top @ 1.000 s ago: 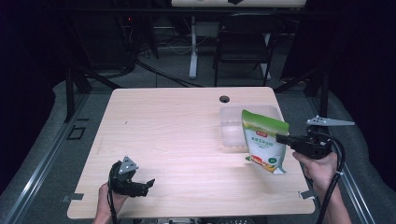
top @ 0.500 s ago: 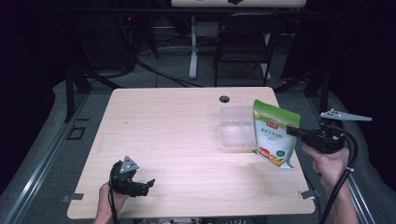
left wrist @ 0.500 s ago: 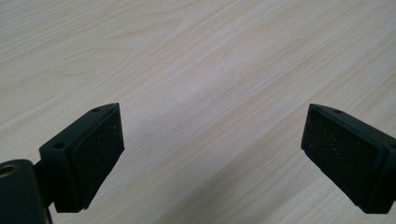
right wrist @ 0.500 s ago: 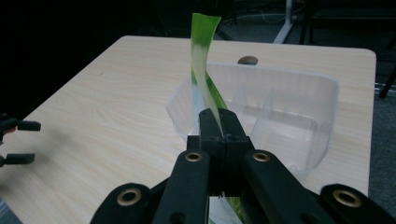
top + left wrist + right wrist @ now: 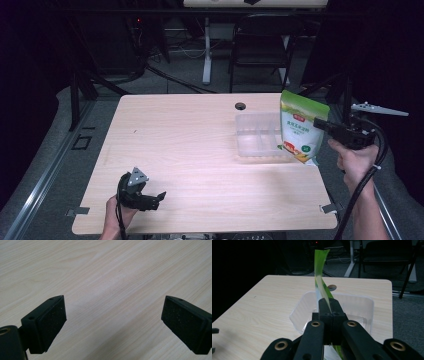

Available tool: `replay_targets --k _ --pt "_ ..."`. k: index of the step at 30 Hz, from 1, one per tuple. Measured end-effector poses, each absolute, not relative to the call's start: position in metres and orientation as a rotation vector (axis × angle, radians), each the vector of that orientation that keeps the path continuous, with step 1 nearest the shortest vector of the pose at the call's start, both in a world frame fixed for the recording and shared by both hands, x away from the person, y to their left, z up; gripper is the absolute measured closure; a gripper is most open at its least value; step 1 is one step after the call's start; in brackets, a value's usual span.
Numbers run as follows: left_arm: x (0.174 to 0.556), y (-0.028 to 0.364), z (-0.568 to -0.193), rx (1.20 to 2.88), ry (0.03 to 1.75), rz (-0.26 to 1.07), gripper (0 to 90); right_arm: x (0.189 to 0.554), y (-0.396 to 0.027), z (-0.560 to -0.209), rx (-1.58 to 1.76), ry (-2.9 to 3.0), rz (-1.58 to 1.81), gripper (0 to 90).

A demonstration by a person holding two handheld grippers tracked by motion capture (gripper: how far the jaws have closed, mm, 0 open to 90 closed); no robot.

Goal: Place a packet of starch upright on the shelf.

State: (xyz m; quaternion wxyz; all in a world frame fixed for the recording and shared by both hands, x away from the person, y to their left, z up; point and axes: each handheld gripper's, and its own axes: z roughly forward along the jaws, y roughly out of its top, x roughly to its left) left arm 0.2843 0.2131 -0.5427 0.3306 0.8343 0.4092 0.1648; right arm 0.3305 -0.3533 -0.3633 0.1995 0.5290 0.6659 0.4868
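Note:
A green and white food pouch (image 5: 301,127) hangs upright in the air at the table's right edge, its lower end near the right rim of a clear plastic tray (image 5: 256,134). My right gripper (image 5: 320,123) is shut on the pouch's right edge. In the right gripper view the pouch (image 5: 321,281) rises edge-on from the closed jaws, with the tray (image 5: 305,305) behind it. My left gripper (image 5: 159,196) rests low at the front left of the table (image 5: 190,150). Its pads (image 5: 52,320) stand wide apart over bare wood, so it is open.
A round cable hole (image 5: 240,106) sits in the table's back edge, just behind the tray. A black chair (image 5: 260,50) and a white table leg (image 5: 206,55) stand on the floor beyond. A metal rail (image 5: 45,170) runs along the left side.
My right gripper has lifted the pouch and carried it right and toward the back, from leaning at the tray's front right corner to hanging upright. The left gripper has stayed put.

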Motion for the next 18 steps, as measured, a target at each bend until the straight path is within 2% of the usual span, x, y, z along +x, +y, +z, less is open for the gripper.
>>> replay_targets --k 18 --pt "0.285 0.214 -0.543 2.189 1.073 0.418 5.9 0.373 -0.343 -0.374 1.549 1.743 1.204 90.0"
